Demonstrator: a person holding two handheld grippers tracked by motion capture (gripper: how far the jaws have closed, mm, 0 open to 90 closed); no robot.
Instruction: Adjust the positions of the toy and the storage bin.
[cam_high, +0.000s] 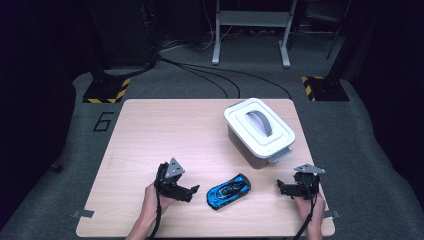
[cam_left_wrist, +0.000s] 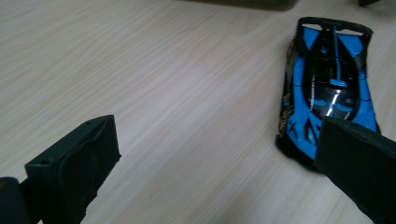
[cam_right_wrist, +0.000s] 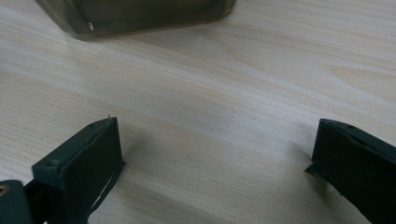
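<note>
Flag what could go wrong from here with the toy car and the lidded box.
1. The toy car sits off to one side of the open left hand-held gripper; in its view one jaw overlaps the car's end, so closing now may nudge it away on its wheels.
2. The box's lid is on, so the car cannot go in yet.
3. The right hand-held gripper is near the table edge.

Lidded grey container (cam_high: 259, 131) on wooden table (cam_high: 150, 135)
</note>
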